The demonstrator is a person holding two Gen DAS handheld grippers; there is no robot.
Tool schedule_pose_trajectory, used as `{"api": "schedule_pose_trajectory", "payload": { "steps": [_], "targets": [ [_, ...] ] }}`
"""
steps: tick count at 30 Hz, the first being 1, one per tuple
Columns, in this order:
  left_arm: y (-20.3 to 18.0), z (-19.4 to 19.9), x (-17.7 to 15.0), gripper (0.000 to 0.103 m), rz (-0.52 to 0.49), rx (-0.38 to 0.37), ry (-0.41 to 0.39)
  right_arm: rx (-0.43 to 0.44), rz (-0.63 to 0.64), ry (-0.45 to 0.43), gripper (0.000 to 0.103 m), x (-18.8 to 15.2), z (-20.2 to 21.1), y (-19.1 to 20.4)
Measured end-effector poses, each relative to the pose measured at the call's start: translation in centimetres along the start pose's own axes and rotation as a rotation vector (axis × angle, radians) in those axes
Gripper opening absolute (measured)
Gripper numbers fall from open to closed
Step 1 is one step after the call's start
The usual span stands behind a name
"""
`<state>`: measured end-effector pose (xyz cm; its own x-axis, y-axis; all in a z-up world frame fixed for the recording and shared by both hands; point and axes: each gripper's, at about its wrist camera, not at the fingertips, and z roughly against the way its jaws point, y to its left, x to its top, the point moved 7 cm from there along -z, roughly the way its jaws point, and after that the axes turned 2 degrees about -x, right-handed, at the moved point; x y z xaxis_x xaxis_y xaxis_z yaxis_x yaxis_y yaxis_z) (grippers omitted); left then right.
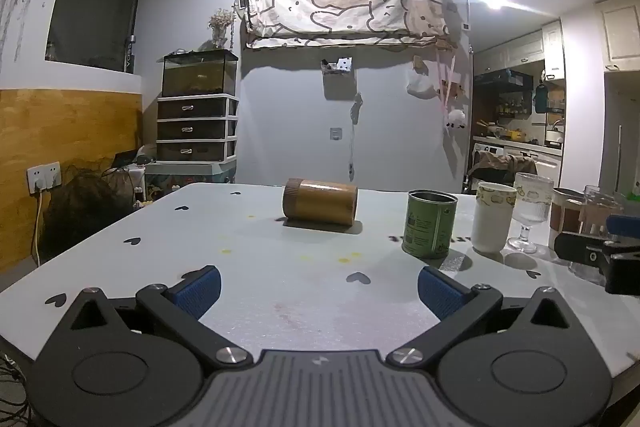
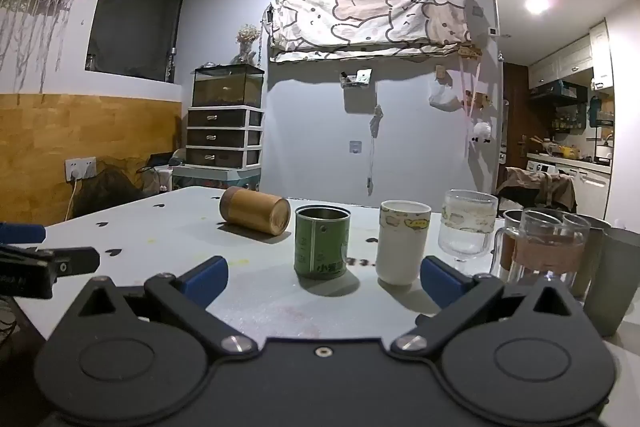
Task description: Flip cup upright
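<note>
On the table (image 2: 160,227): one brown cup (image 2: 255,211) lying on its side, one green tin (image 2: 321,243), one white paper cup (image 2: 402,247) and one stemmed glass (image 2: 468,229). Two glass mugs with brown bands (image 2: 540,251) and one grey tumbler (image 2: 612,279) stand at the right. Grippers: two, the left gripper (image 1: 318,289) and the right gripper (image 2: 324,281).

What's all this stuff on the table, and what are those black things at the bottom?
Bamboo cup: one, brown, on its side, mid-table.
Tin can: one, green, upright, right of it.
Ceramic cup: one, white, beside the can.
Stemmed glass: one, clear, next along.
Glass mugs: at least two, brown bands, far right.
Grey tumbler: one, right edge.
Table: white, black hearts.
Left tool: black, blue pads, open.
Right tool: same, open.
</note>
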<state>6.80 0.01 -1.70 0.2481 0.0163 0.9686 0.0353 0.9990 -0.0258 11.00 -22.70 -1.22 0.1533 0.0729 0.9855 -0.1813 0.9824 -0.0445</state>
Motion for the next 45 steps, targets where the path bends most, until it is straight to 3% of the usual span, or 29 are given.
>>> {"api": "schedule_pose_trajectory", "payload": {
  "steps": [45],
  "targets": [
    [0.6, -0.34, -0.7, 0.103, -0.002, -0.002, 0.003, -0.01, 0.008, -0.003, 0.103, -0.02, 0.2, -0.1]
  ]
}}
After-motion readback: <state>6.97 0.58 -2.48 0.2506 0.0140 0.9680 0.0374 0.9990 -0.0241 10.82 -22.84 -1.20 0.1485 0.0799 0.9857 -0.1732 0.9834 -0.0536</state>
